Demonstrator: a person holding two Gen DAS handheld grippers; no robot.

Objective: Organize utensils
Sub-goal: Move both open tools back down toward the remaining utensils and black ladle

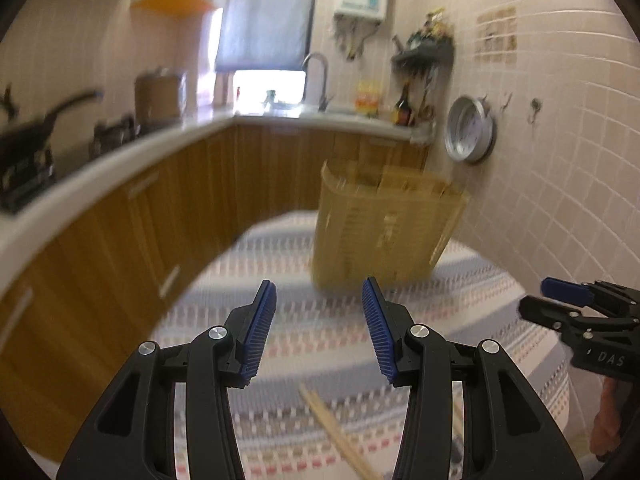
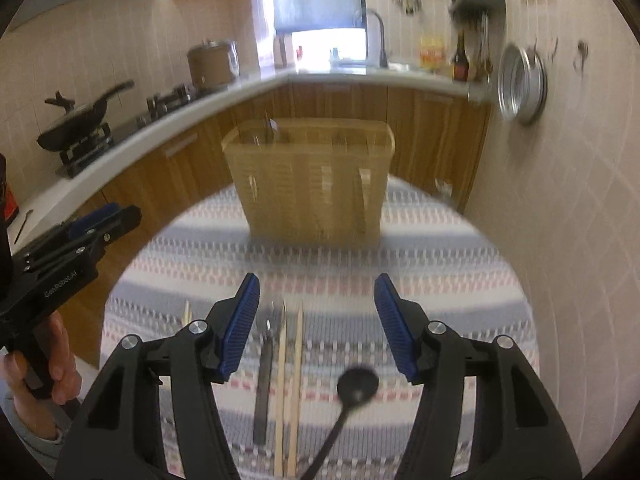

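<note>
A: Left gripper (image 1: 319, 332)?
B: Spread, nothing between the pads; only a pale chopstick tip (image 1: 320, 408) below it.
A: Right gripper (image 2: 316, 326)?
B: Spread too, empty, nearer the lot: grey-handled metal spoon (image 2: 265, 376), pale wooden chopstick pair (image 2: 289, 392), black plastic ladle (image 2: 357, 387), lying lengthwise toward the woven bamboo utensil holder (image 2: 310, 184) at the striped table's (image 2: 460, 264) far edge.

Holder (image 2: 310, 184): tan slatted utensil box, upright on the striped cloth at 12 o'clock, divided into compartments; a dark handle stands in its left one. Chopsticks (image 2: 290, 396): two pale wooden sticks lying side by side at 6 o'clock, tips toward the holder. Fork (image 2: 265, 376): metal, dark-handled, just left of the chopsticks, parallel. Spoon (image 2: 357, 387): black, bowl at 5 o'clock, handle slanting down-left.
</note>
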